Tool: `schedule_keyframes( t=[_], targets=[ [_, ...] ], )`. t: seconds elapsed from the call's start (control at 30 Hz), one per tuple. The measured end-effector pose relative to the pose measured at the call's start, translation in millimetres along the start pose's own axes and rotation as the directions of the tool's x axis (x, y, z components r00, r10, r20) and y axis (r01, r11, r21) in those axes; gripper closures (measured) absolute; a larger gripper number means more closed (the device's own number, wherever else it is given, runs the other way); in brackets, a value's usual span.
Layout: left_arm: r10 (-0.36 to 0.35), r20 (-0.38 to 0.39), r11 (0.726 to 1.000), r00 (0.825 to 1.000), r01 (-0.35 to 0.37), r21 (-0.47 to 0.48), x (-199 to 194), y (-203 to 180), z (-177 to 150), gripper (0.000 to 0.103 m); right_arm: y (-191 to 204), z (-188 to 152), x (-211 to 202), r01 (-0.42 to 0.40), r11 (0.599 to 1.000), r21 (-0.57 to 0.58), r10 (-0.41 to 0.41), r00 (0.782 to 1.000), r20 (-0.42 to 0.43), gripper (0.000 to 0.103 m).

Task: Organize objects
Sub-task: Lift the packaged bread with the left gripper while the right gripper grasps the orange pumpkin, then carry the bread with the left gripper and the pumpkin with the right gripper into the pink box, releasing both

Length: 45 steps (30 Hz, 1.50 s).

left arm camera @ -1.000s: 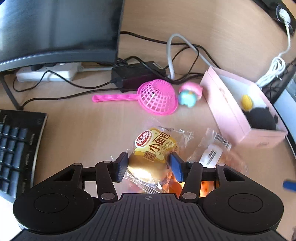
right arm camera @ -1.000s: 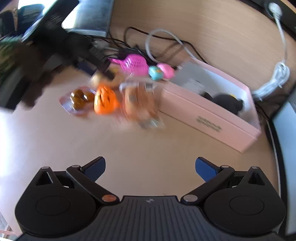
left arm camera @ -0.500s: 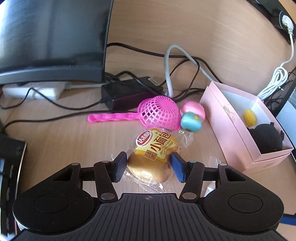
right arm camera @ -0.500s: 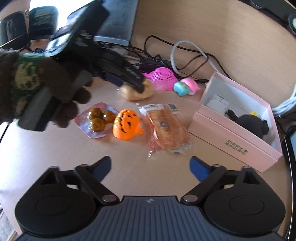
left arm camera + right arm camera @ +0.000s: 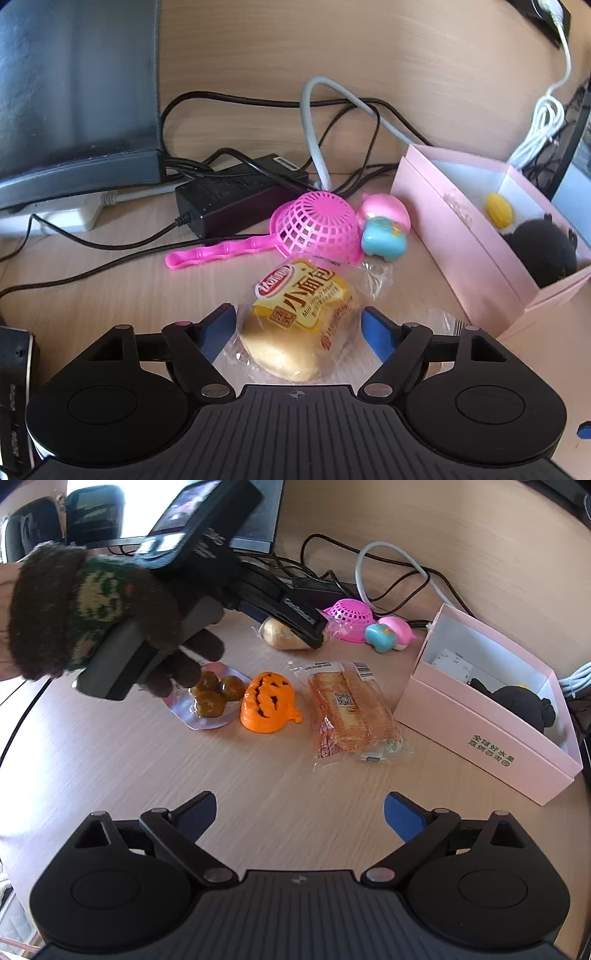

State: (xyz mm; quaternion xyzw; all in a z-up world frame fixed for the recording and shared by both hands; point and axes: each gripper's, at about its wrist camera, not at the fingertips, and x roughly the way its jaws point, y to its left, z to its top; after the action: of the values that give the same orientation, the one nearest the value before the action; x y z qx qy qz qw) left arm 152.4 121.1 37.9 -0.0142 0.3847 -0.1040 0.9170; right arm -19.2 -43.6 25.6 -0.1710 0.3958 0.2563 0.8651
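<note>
Left wrist view: the left gripper is seen with its jaws just opened, the wrapped bun lying on the desk between the blue pads — no longer pinched. Just beyond the bun a pink strainer is found, and to the right a pink box. From the right wrist view, the right gripper is held wide and empty over bare desk — well apart from the orange pumpkin and the bread packet.
</note>
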Motion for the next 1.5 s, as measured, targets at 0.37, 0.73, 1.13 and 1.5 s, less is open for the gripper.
schedule_keyframes(
  t=[0.37,0.73,1.13,1.5],
  targets=[
    [-0.009,0.042,0.987,0.999,0.016,-0.159,-74.6,36.3,-25.8,0.038,2.7,30.6,16.0,-0.056,0.997,0.06,0.053,0.997,0.059,0.041],
    [-0.009,-0.04,0.974,0.999,-0.001,-0.225,-168.4,48.4,-97.9,0.038,13.6,63.3,65.0,-0.066,0.985,0.162,0.063,0.998,0.022,0.065],
    [-0.21,-0.076,0.976,0.975,0.204,-0.071,-178.5,-28.0,-96.1,0.038,-6.9,22.4,-44.1,0.025,0.996,0.083,-0.028,0.999,0.039,0.068],
    [-0.292,0.047,0.956,0.955,0.293,-0.019,-143.1,-106.2,20.3,0.038,-89.1,-18.8,-111.2,0.162,0.966,0.2,-0.185,0.977,0.105,0.086]
  ],
)
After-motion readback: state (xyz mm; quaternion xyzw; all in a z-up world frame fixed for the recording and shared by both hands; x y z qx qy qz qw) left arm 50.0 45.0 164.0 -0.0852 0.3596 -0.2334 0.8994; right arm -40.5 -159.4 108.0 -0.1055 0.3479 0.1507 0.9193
